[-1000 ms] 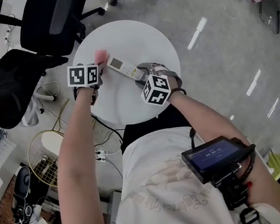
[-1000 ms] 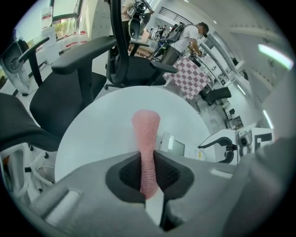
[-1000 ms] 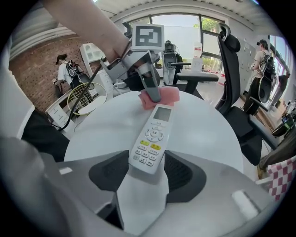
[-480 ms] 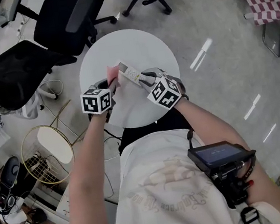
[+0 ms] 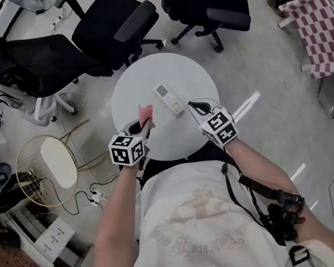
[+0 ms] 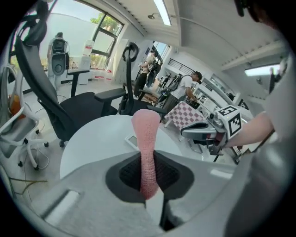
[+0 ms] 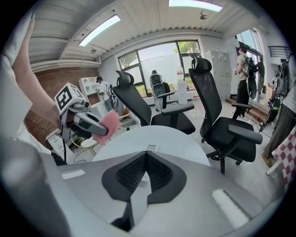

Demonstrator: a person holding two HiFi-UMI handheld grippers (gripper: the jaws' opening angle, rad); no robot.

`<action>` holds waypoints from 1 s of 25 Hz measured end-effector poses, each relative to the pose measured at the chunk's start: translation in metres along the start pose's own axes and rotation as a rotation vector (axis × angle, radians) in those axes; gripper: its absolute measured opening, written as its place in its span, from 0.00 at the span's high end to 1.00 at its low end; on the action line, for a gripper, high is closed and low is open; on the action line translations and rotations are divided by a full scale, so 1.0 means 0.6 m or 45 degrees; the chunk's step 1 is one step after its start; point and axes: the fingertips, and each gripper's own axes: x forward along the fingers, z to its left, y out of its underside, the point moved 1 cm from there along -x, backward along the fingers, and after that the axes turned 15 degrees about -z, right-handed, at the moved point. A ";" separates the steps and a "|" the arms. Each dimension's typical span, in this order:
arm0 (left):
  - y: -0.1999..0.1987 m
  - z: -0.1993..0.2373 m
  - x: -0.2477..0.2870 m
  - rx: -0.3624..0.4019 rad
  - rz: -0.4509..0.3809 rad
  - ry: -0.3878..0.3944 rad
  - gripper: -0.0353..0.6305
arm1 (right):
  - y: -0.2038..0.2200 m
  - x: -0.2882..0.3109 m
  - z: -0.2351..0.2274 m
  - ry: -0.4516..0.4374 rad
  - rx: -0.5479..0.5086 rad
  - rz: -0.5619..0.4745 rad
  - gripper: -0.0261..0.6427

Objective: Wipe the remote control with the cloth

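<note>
Remote inspection, my findings as observed.

1. The remote control (image 5: 168,99) lies flat on the round white tabletop (image 5: 147,80), face up, with its display end pointing away from the operator. Neither tool is touching it.

2. Left tool (image 5: 143,125): clamped on the pink cloth (image 5: 145,112). In the left gripper view I see the cloth pinched between the two pads as a narrow upright strip that stands up past the jaw tips. This tool is to the left of the remote control and nearer the operator. The cloth is near the remote control but apart from it, and I see it raised off the surface.

3. Right tool (image 5: 197,105): the jaws have just been closing and now stand together, tip to tip. The right gripper view shows nothing between them. This tool is to the right of the remote control and nearer the operator, apart from it. In its own view the remote control shows just past the jaw tips.

4. Surroundings: two black office chairs (image 5: 118,28) stand on the far side of the remote control, off the tabletop. A red checked cloth (image 5: 319,34) lies well off to the right of the remote control, on the floor side.
</note>
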 end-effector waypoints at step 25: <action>-0.054 -0.024 -0.164 0.129 -0.272 0.237 0.91 | -0.106 -0.122 0.136 0.314 0.005 -0.276 0.95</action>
